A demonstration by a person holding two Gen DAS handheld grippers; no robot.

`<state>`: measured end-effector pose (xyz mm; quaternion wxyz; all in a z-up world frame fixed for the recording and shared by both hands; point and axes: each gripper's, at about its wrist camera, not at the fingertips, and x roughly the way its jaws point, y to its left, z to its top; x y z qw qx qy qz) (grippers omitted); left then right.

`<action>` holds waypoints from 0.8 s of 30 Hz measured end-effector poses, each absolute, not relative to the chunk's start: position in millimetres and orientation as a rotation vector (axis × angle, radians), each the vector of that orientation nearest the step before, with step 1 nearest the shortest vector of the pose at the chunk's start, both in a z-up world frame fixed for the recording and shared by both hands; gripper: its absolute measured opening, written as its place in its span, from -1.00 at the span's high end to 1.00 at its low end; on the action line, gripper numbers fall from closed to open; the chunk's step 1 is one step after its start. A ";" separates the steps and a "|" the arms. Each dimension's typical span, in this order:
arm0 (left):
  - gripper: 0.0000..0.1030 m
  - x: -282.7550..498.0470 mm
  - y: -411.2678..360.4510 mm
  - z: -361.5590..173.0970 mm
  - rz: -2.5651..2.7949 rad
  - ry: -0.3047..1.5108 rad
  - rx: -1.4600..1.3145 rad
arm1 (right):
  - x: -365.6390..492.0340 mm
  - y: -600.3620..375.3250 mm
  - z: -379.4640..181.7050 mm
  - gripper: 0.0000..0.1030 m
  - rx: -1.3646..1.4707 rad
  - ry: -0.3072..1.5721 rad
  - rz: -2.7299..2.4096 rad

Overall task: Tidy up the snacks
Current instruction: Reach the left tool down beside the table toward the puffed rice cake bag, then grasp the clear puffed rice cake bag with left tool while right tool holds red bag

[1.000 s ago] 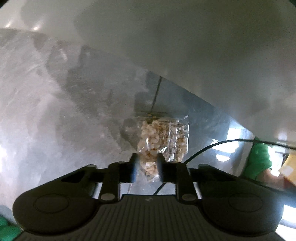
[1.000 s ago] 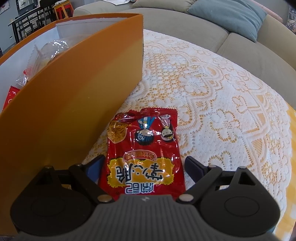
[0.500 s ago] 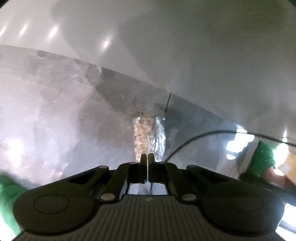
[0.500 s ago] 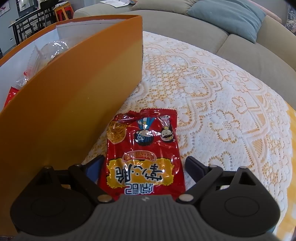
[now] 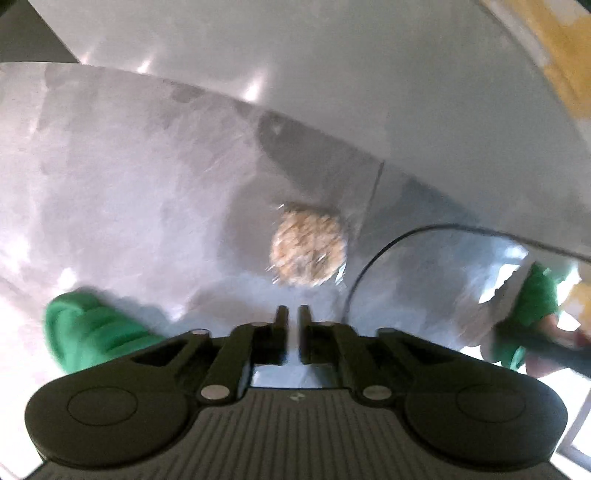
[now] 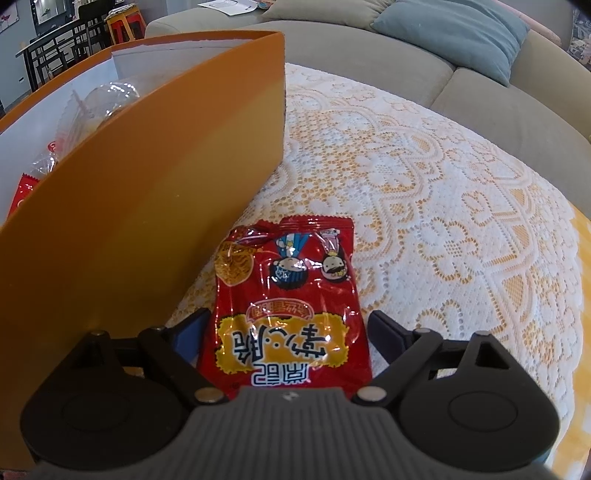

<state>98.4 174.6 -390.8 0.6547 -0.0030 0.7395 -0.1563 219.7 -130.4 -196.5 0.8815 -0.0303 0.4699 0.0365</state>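
A clear packet of pale puffed snacks (image 5: 309,248) lies blurred on the shiny silver floor of the box (image 5: 129,166), well below my left gripper (image 5: 293,308). The left jaws are opening, a narrow gap apart, with nothing between them. In the right wrist view a red snack packet (image 6: 291,295) lies flat on the lace tablecloth (image 6: 424,192), right beside the orange box wall (image 6: 147,192). My right gripper (image 6: 286,325) stands open just above it, one finger on each side of the packet, pads clear of it.
Inside the orange box are clear packets (image 6: 99,99) and a red one (image 6: 24,188). A black cable (image 5: 373,258) and blurred green shapes (image 5: 88,336) show in the box's glossy lining. A grey sofa (image 6: 369,66) with a blue cushion (image 6: 454,33) stands behind the table.
My left gripper, shut on the clear packet's edge half a second ago, has let it go and risen; the packet now lies on the box floor. The right gripper has not moved.
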 end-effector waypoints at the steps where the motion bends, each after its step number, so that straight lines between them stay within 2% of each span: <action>1: -0.15 99.1 170.6 -395.1 -0.372 1.661 -0.031 | 219.6 -130.5 -196.4 -0.72 -0.062 0.979 0.075; 2: -0.67 99.7 166.5 -400.6 -0.380 1.645 -0.032 | 219.6 -130.4 -196.5 -0.72 -0.063 0.980 0.075; 3: -0.67 100.1 161.1 -406.3 -0.374 1.620 -0.012 | 219.8 -130.2 -196.5 -0.72 -0.064 0.983 0.076; 4: -0.59 100.3 155.8 -412.2 -0.362 1.596 0.006 | 220.5 -130.2 -196.2 -0.72 -0.065 0.986 0.076; 12: -0.66 98.3 128.3 -462.9 -0.325 1.576 0.128 | 226.2 -129.3 -195.6 -0.73 -0.060 1.016 0.065; 24: -0.68 89.7 115.1 -492.4 -0.313 1.597 0.176 | 229.5 -129.0 -196.5 -0.73 -0.061 1.027 0.062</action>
